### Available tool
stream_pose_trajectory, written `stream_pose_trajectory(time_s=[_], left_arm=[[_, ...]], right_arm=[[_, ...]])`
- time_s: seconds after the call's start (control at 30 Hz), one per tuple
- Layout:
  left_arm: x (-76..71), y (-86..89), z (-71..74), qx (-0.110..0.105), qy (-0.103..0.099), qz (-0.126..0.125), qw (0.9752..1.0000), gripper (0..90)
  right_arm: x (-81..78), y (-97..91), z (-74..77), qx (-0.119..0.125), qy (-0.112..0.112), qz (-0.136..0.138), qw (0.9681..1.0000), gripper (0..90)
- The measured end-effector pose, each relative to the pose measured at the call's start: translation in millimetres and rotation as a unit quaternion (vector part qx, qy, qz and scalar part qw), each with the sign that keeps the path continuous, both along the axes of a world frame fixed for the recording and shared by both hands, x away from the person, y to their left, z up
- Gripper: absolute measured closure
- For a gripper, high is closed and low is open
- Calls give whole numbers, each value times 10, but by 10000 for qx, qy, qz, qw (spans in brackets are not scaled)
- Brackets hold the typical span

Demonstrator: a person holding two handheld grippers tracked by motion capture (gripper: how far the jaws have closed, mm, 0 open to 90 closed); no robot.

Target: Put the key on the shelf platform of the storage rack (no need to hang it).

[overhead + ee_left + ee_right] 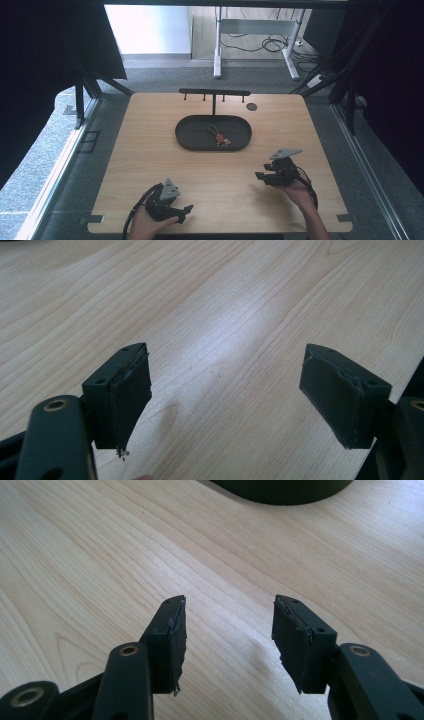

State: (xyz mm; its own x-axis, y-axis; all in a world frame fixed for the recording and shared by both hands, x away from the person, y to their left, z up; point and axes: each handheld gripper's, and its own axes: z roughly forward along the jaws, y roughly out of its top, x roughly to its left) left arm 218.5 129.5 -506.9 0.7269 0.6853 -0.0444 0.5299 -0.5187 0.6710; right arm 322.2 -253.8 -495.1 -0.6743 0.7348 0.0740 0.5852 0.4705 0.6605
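Observation:
A black oval tray (190, 135) sits in the middle of the wooden table, and a small keychain with a cord loop and red-orange charms (219, 137) lies in it. Behind the tray stands a black T-shaped rack with hooks (214, 93). My left gripper (186, 210) rests near the table's front edge, left of centre, jaws wide open over bare wood (225, 385). My right gripper (261, 177) hovers at the front right, a short way from the tray, open with nothing between its jaws (229, 630). The tray's rim (280, 492) shows at the top of the right gripper view.
A small dark round disc (251, 106) lies on the table at the back right near the rack. Black curtains and frame posts flank the table. A white desk frame (218, 47) and cables stand on the floor beyond it.

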Motion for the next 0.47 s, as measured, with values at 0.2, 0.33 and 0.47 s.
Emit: stream_pose_trajectory(time_s=[0.2, 0.33, 0.47], left_arm=[[-8, 18, 24, -25, -28, 1, 10000, 212], [-8, 37, 35, -33, -39, 15, 10000, 212], [-7, 51, 53, -54, -41, 39, 10000, 212]], right_arm=[[-87, -33, -67, -30, -82, -10, 10000, 482], [-144, -72, -36, 54, -292, -39, 9996, 476], [-160, -117, -44, 115, -318, -52, 9994, 449]])
